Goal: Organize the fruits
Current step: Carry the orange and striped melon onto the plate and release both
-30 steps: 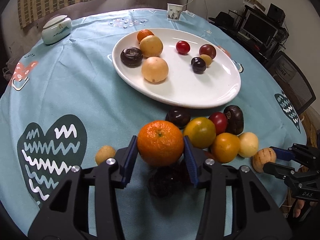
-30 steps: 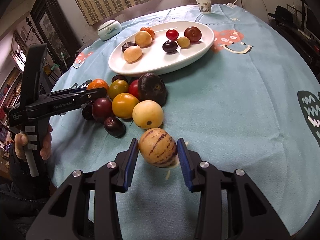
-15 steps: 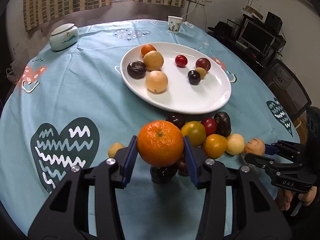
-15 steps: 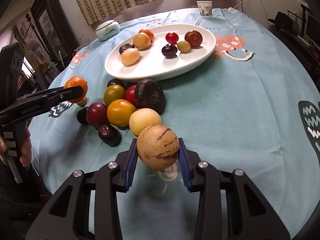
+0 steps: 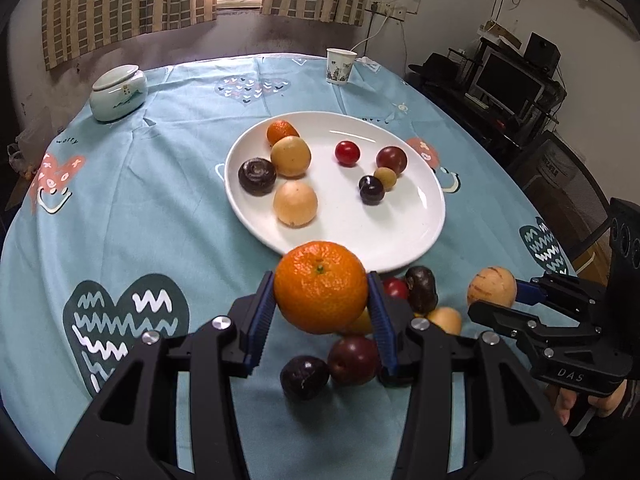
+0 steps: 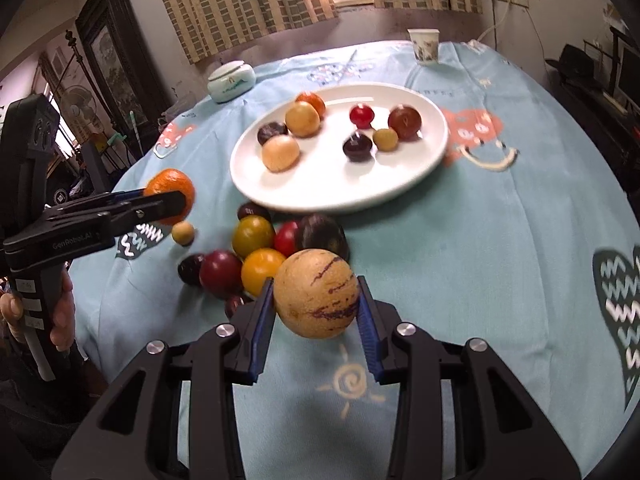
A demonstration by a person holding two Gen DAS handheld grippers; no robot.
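Observation:
My left gripper (image 5: 321, 294) is shut on an orange (image 5: 321, 287) and holds it in the air over the near rim of the white plate (image 5: 400, 236). My right gripper (image 6: 316, 300) is shut on a tan melon with purple stripes (image 6: 315, 293), lifted above the cloth. The plate (image 6: 336, 190) holds several fruits. A pile of loose fruits (image 6: 256, 252) lies on the cloth just in front of the plate. In the left wrist view the melon (image 5: 491, 286) shows at the right; in the right wrist view the orange (image 6: 170, 190) shows at the left.
A round table with a blue cloth (image 5: 140, 208). A white lidded jar (image 5: 117, 94) stands at the far left and a paper cup (image 5: 340, 66) at the far edge. A small yellow fruit (image 6: 183, 233) lies apart, left of the pile. Chairs and a monitor stand at the right.
Both grippers have risen with their fruits. The orange has moved forward toward the plate's near rim. The melon has lifted off the cloth.

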